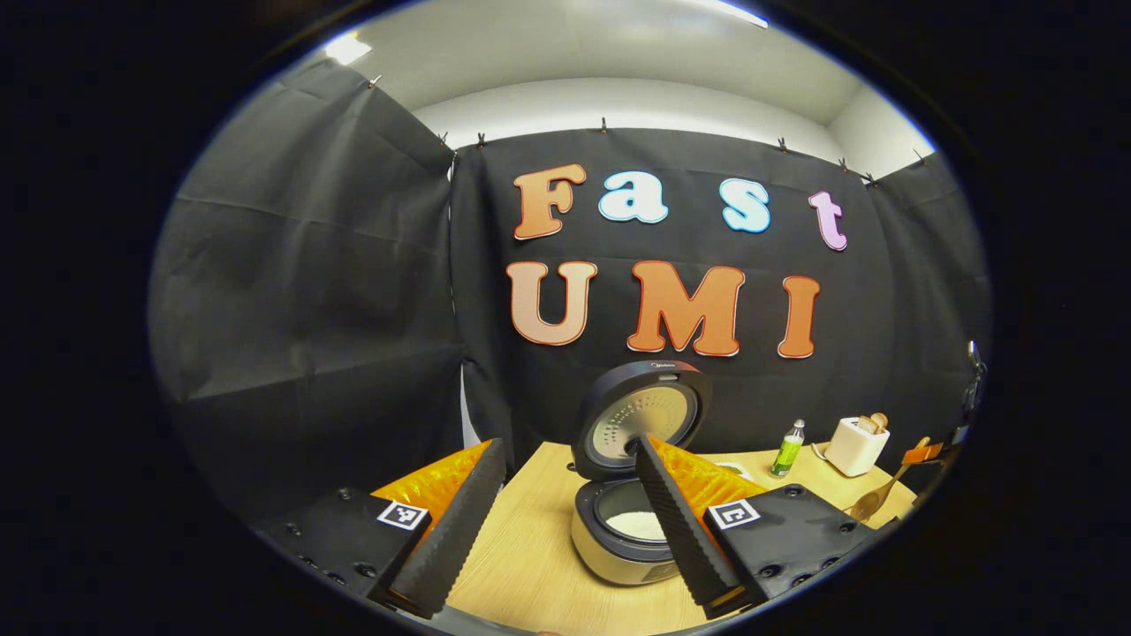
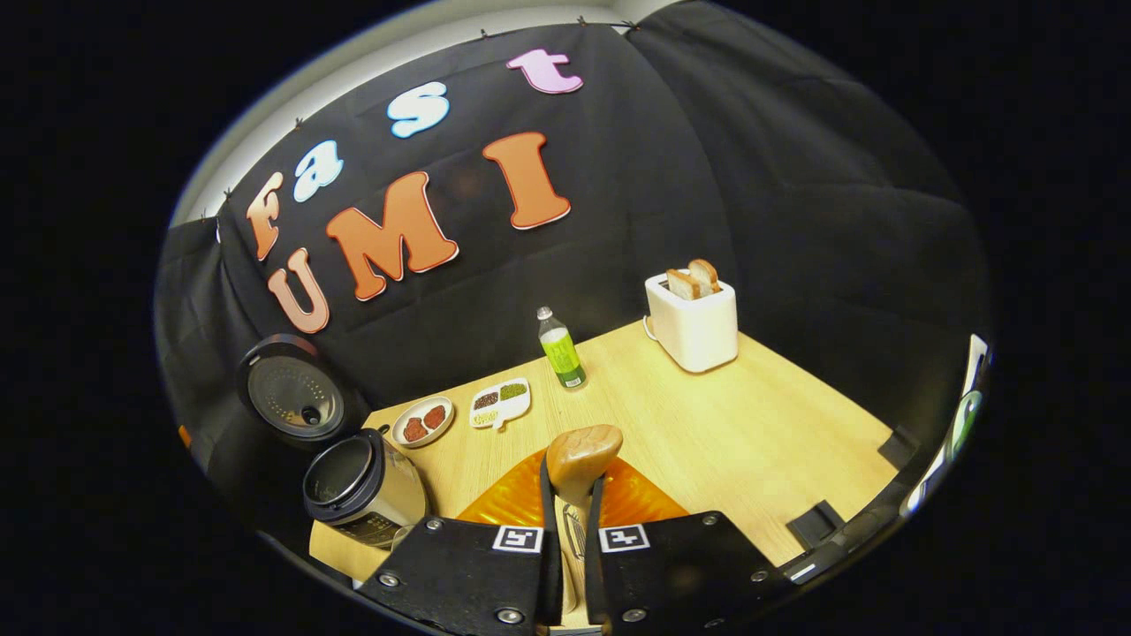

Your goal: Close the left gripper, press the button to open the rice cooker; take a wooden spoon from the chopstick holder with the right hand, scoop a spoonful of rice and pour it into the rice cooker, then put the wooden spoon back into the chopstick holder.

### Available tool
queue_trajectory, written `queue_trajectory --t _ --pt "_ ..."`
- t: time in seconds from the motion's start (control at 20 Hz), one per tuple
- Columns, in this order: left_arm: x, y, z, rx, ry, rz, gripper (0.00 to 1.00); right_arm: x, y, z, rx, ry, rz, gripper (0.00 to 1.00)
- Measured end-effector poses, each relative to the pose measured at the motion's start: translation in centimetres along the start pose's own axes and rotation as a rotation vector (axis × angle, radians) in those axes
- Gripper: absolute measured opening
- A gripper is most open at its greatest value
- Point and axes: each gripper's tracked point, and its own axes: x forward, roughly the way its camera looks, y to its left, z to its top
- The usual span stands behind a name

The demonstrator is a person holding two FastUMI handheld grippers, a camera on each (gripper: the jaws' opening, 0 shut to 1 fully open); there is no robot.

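Note:
The rice cooker stands open on the wooden table, its lid tipped up and white rice in the pot. My left gripper hovers in front of it, open, nothing between its fingers. My right gripper is shut on the handle of the wooden spoon, whose bowl sticks out past the fingertips above the table. In the right gripper view the cooker sits low at the left with its lid raised. The left gripper view shows the spoon at the far right, bowl tilted down.
A white toaster with bread stands at the back of the table, a green bottle beside it. A small plate and a divided dish lie near the wall behind the cooker. The toaster and bottle stand right of the cooker.

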Motion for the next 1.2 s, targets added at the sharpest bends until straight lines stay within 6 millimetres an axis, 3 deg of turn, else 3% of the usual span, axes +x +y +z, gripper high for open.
queue_trajectory --t 0.5,0.65,0.85,0.9,0.95,1.0,1.2 --pt "-0.4 -0.5 0.2 0.032 0.011 0.050 0.99 3.7 -1.3 -4.7 0.079 0.102 0.049 0.12" --pt "-0.5 -0.6 0.5 0.029 0.011 0.062 0.98 4.1 -1.9 -5.0 0.090 0.106 0.048 0.18" --pt "-0.3 -1.0 0.4 0.027 0.010 0.068 0.99 4.2 -2.3 -3.7 0.119 0.083 0.055 0.25" --pt "-0.2 -1.3 0.4 0.026 0.012 0.064 0.98 3.7 -2.2 -3.0 0.126 0.075 0.066 0.32" --pt "-0.2 -1.5 0.2 0.025 0.016 0.060 0.98 3.4 -2.2 -2.2 0.125 0.063 0.069 0.27" --pt "-0.1 -1.8 0.1 0.023 0.018 0.054 0.98 3.2 -2.7 -1.6 0.115 0.050 0.061 0.50" --pt "0.3 -3.1 0.2 0.018 0.013 0.025 0.97 1.9 -4.0 1.0 0.044 0.000 0.008 0.80"
